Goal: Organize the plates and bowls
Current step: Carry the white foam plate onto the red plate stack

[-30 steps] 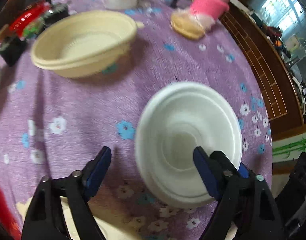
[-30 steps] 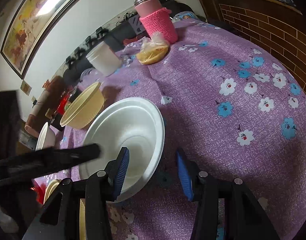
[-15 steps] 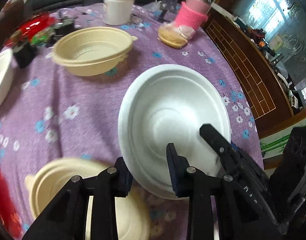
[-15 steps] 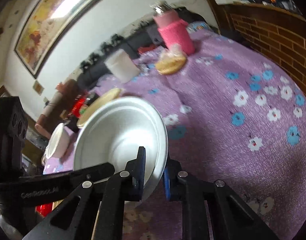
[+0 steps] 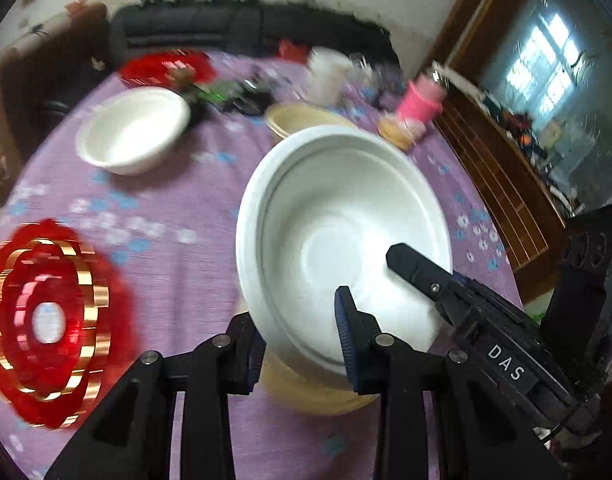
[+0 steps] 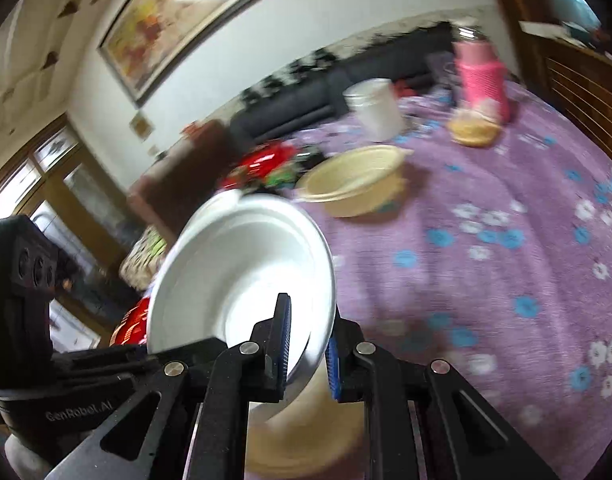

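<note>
- The round white foam-like bowl (image 5: 345, 236) has a matt, smooth surface with pressed rings.
- The purple cloth table cover (image 6: 505, 264) with blue and white flowers looks soft and matt.
- The cream plastic bowl (image 6: 355, 186) is smooth, with a slight shine.
- The red plate with gold rings (image 5: 46, 320) is glossy.
- The pink knitted sleeve (image 6: 481, 80) on the bottle looks rough.
- The black plastic left gripper (image 5: 302, 340) is matt, with ribbed blue pads (image 5: 343, 332).

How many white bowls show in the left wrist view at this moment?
2. One white bowl is clamped at its near rim by both tongs, left and right. The other white bowl sits far left on the tablecloth. Others may be hidden.
</note>
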`<state>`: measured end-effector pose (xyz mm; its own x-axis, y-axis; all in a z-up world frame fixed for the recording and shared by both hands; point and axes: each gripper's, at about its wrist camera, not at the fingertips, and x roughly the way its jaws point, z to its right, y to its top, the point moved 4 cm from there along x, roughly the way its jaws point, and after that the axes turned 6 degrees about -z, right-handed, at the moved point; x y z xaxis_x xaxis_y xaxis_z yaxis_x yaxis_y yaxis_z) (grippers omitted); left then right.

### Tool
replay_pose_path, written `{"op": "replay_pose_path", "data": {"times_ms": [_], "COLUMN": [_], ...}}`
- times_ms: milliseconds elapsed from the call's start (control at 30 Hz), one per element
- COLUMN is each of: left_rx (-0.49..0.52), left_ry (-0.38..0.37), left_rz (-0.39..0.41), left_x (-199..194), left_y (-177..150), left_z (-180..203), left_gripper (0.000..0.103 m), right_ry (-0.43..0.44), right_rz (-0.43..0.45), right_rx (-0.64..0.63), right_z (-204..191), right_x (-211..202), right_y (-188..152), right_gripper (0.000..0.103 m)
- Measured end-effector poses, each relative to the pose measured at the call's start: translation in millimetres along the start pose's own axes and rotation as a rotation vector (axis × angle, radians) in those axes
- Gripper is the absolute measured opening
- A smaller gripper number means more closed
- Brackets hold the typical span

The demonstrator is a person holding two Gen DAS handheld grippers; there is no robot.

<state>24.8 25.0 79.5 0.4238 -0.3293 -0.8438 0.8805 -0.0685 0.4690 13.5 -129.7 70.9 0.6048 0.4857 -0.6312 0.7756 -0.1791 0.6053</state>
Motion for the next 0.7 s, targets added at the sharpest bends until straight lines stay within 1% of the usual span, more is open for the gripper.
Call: {"op": "replay_pose_path", "data": {"times_ms": [67,133,200,333,433,567,700], "left_rx": [-0.018,-0.044,-0.08,-0.153,-0.199,-0.265,-0.314], "left_ry": [0.019,0.038,0.047,0.06,0.082,0.097,0.097], "left_rz": [0.038,0.059,0.064,0.069,0.075,0.067,0.024], "left_x": [-17,-30,-37,-47,-53,-52,-34], "left_y": [-6,-14,-21,-35,-45,-56,-60], "left_z": [-18,-42,-64,-110,-138,-179,-213], "left_gripper": [0.033,0.035,0.035,0.035,0.035,0.035,0.035], "right_ry": [0.021,0.032,0.053,0.072,0.077,0.092,0.066], "right_rz": [-0.019,-0.034,-0.057,-0.098,-0.159,-0.236,-0.281], "right_rx": [-0.04,-0.077,-0.101,-0.142,-0.174,-0.192,-0.213], "right_z": [-28,-52,-76,-113,-143,-170,-184], "right_x": [7,15,26,51,81,120,154], "right_y": [-1,-3,-7,-13,-22,-31,-38], "right_gripper": [0.017,0.017,0.017,0.017,0.017,0.017,0.017]}}
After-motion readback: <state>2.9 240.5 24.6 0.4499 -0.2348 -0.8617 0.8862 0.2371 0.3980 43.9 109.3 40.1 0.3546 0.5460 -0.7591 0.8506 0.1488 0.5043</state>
